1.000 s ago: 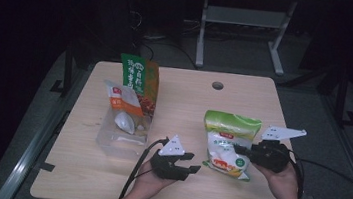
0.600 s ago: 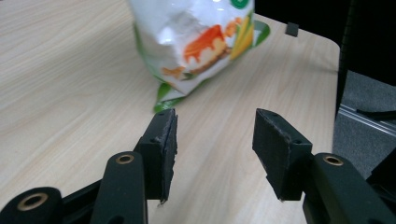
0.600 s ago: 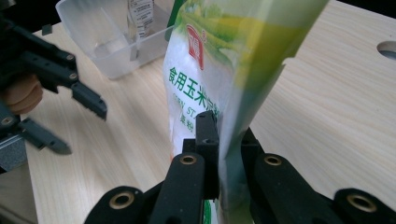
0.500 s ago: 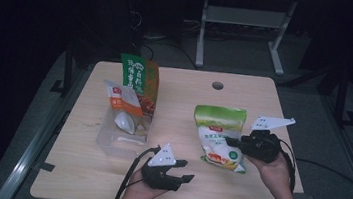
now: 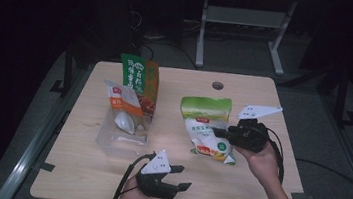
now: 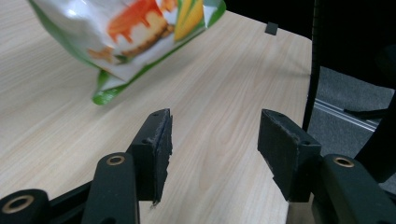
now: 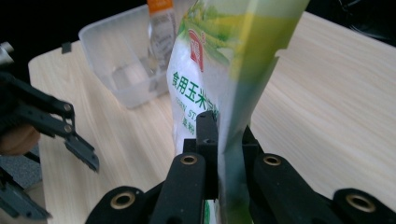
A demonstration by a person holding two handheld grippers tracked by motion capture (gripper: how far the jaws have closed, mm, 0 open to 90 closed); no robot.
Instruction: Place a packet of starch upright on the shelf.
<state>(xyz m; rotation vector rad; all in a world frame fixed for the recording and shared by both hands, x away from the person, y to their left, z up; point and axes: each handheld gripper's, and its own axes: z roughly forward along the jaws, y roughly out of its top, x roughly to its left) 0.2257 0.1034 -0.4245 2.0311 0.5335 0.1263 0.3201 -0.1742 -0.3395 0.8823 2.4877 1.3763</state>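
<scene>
A green and white bag of corn starch (image 5: 205, 125) hangs tilted just above the table, right of centre. My right gripper (image 5: 220, 133) is shut on its right edge. In the right gripper view the bag (image 7: 210, 70) rises between the closed jaws of that gripper (image 7: 226, 135). My left gripper (image 5: 183, 177) is open near the table's front edge, below and left of the bag, with nothing between its jaws. In the left gripper view the open left gripper (image 6: 212, 154) points over bare wood, and the bag's lower corner (image 6: 140, 32) hangs ahead of it.
A clear plastic container (image 5: 109, 142) stands left of centre and holds an orange and white pouch (image 5: 123, 104) and a tall green and orange bag (image 5: 139, 77). The table (image 5: 255, 189) has a cable hole (image 5: 218, 85) at the back. A metal frame (image 5: 239, 21) stands beyond it.
The right gripper has carried the bag to the left and tipped it more upright. The left gripper has drawn back toward the front edge, still open.
</scene>
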